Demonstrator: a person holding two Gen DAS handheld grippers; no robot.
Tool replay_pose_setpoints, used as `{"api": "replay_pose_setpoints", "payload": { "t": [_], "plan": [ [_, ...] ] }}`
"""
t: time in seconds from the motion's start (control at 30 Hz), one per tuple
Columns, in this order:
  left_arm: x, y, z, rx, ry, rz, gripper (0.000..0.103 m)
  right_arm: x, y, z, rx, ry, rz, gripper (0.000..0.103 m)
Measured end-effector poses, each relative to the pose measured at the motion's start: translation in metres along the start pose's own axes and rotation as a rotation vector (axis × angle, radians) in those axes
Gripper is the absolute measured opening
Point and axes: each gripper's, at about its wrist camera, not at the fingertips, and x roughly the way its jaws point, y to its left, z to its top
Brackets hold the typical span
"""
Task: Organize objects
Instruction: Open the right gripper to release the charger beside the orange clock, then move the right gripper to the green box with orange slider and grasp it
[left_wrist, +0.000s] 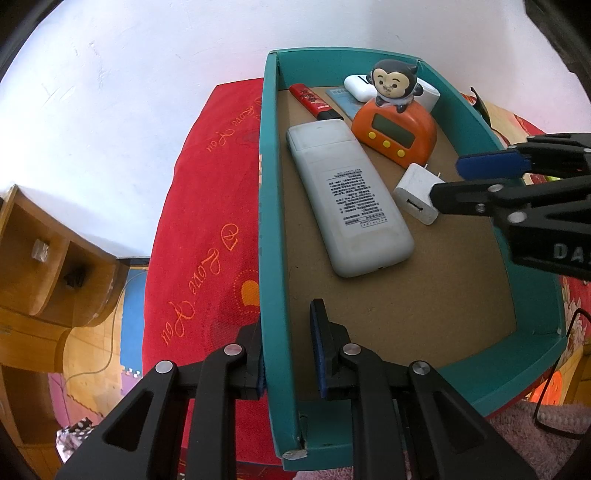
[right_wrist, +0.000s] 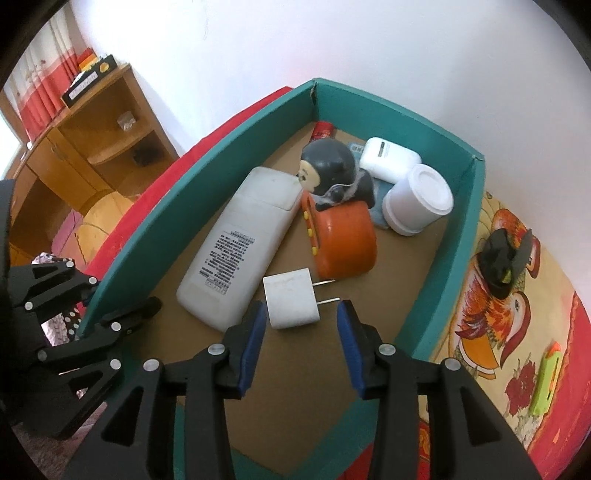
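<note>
Nearest: right gripper (right_wrist: 300, 345), jaws apart, nothing pressed between the pads. The white charger plug (right_wrist: 291, 299) lies on the box floor just beyond the fingertips, partly within the gap, nearer the left finger, prongs pointing right; it looks free of both pads.

Left gripper (left_wrist: 288, 354): jaws clamped on the near left wall of the teal box (left_wrist: 271, 206), one finger outside, one inside, apparently steadying the box.

Mid-distance, inside the box: white remote control (left_wrist: 347, 199), face down, lying lengthwise beside the plug; orange monkey clock (left_wrist: 395, 129) just past it.

Far end of the box: red lighter (left_wrist: 314, 101), blue card (left_wrist: 341, 101), white earbud case (right_wrist: 389, 162), white lidded jar (right_wrist: 419, 199).

Outside the box, on the patterned cloth (right_wrist: 491, 321) to its right: black clip (right_wrist: 506, 258), green-and-orange utility knife (right_wrist: 546, 384).

Progress, judged: most items are boxed; the two on the cloth probably remain.
</note>
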Motion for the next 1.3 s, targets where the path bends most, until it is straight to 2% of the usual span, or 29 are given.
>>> {"api": "replay_pose_setpoints", "payload": {
  "t": [0.2, 0.5, 0.7, 0.93, 1.3],
  "plan": [
    [0.000, 0.000, 0.000, 0.001, 0.000, -0.001, 0.019, -0.022, -0.005, -0.006, 0.038, -0.050, 0.006, 0.040],
    [0.000, 0.000, 0.000, -0.001, 0.001, -0.002, 0.019, -0.061, -0.046, -0.032, 0.194, -0.105, -0.038, 0.040],
    [0.000, 0.000, 0.000, 0.000, 0.001, -0.002, 0.019, -0.074, -0.082, -0.060, 0.318, -0.098, -0.066, 0.040],
    [0.000, 0.001, -0.001, 0.000, 0.001, -0.002, 0.019, -0.071, -0.107, -0.085, 0.416, -0.078, -0.086, 0.040],
    [0.001, 0.001, 0.000, 0.001, 0.000, -0.002, 0.019, -0.073, -0.164, -0.116, 0.530, -0.046, -0.197, 0.040]
  ]
}}
